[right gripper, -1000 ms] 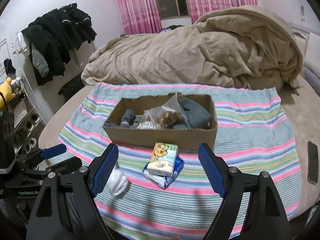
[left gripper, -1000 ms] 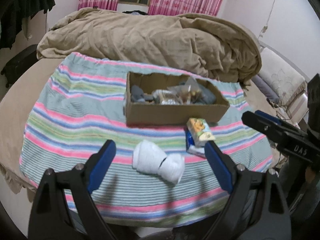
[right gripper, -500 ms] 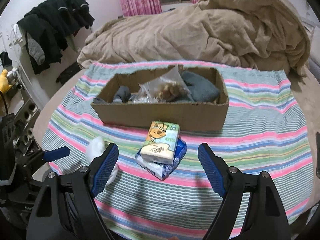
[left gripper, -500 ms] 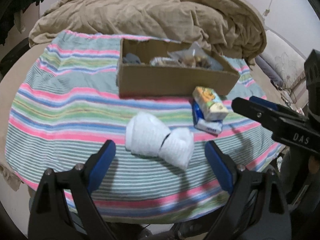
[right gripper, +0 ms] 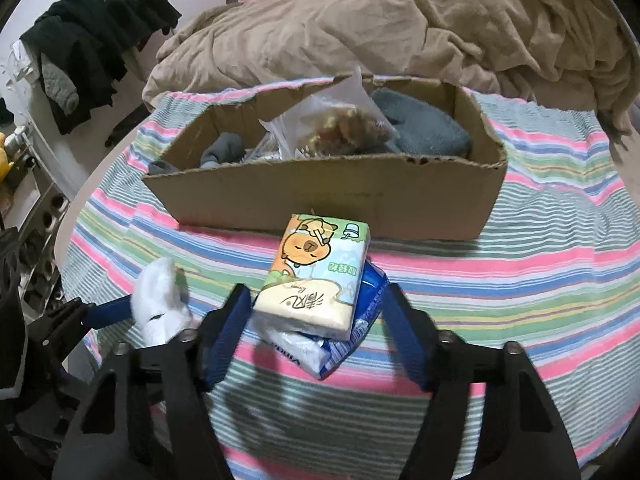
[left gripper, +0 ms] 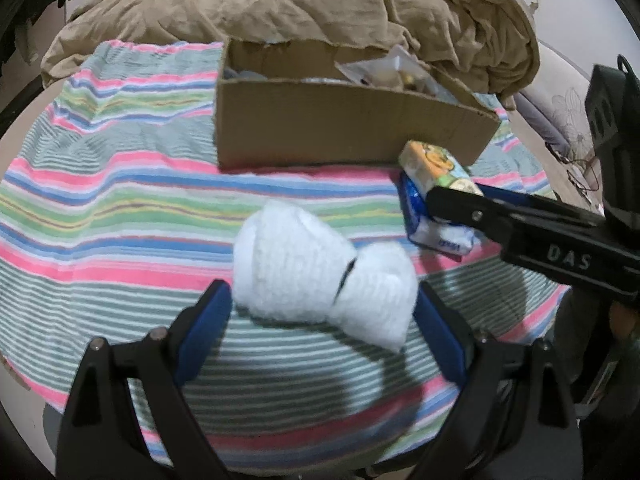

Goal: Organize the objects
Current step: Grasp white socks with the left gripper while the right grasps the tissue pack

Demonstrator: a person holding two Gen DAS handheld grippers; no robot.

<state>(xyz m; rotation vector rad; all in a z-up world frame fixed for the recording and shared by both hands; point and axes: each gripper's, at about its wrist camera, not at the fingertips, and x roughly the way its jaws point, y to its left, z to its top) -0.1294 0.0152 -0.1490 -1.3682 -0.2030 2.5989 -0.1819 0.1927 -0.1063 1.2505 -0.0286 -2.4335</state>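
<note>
A white rolled sock pair [left gripper: 320,276] lies on the striped cloth [left gripper: 100,200], its near edge between the tips of my open left gripper [left gripper: 320,320]. A tissue pack with a cartoon print [right gripper: 318,276] rests on a blue-and-white pack [right gripper: 348,336] in front of the cardboard box [right gripper: 340,196]. My open right gripper [right gripper: 316,320] straddles the near end of both packs. The box holds grey cloth items and a clear bag. The socks also show in the right wrist view [right gripper: 160,300], the packs in the left wrist view [left gripper: 436,168].
A tan duvet [left gripper: 320,4] is heaped behind the box. Dark clothes [right gripper: 96,40] hang at the far left. The cloth's front edge [left gripper: 280,432] drops off just under the grippers. The right gripper's finger [left gripper: 520,224] crosses the left wrist view.
Both grippers have moved forward and down. The left now reaches the socks and the right reaches the tissue packs. Both stay open.
</note>
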